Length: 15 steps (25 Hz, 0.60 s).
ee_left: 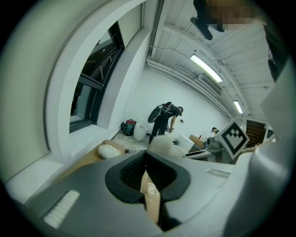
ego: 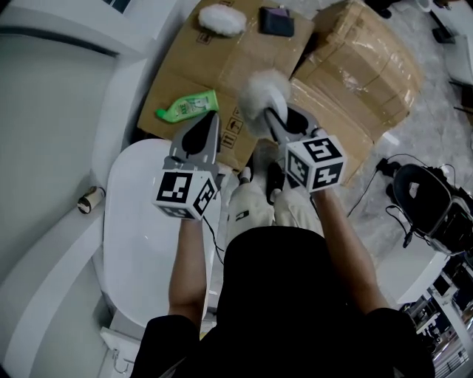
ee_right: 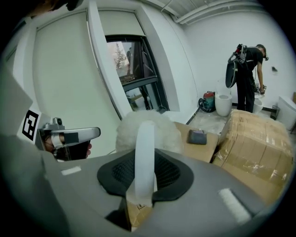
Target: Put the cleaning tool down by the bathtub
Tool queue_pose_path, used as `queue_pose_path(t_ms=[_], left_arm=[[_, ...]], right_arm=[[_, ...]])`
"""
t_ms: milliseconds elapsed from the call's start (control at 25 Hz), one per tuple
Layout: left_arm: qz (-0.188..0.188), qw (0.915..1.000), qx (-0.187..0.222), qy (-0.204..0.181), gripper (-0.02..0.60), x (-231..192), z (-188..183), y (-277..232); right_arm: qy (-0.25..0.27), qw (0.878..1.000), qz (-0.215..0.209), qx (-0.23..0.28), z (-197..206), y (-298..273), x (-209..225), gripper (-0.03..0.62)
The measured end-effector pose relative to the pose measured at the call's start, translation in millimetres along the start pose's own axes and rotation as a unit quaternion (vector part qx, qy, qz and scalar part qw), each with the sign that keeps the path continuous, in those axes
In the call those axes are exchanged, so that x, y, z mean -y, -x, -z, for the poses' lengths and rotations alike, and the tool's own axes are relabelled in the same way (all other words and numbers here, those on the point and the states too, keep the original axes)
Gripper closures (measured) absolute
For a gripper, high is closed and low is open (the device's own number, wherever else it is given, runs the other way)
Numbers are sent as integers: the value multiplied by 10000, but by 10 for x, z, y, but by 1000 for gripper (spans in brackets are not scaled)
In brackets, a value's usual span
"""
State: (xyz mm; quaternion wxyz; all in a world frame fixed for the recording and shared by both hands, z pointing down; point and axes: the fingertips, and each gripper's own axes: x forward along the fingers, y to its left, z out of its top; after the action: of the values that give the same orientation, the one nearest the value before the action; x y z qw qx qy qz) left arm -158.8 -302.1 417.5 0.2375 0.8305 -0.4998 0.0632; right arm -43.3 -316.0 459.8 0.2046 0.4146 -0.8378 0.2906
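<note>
Floor (ego: 437, 111) beside bathtub (ego: 140, 236): flattened cardboard sheet (ego: 222, 70) bearing green bottle (ego: 188, 107), white fluffy pad (ego: 221, 20), dark pouch (ego: 276, 21); taped cardboard box (ego: 369, 74) alongside.

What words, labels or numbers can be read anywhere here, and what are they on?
Nothing here reads clearly as text.
Green bottle: label print, too small to read.
Flat cardboard: black printed marks, too blurred to read.
Marker cubes: black-and-white square patterns, no letters.
Cleaning tool: no print seen.
</note>
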Motion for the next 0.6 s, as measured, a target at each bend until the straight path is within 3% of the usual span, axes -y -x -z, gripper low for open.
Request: queue_pose_path(t_ms=[280, 600], left_arm=[[14, 9999, -161, 10, 584, -168, 203, -125], [4, 9993, -367, 74, 584, -329, 503, -233]], right_arm=[[-771, 9966, 247, -171, 354, -387, 288, 503], [-976, 9937, 324, -439, 686, -755, 432, 503]])
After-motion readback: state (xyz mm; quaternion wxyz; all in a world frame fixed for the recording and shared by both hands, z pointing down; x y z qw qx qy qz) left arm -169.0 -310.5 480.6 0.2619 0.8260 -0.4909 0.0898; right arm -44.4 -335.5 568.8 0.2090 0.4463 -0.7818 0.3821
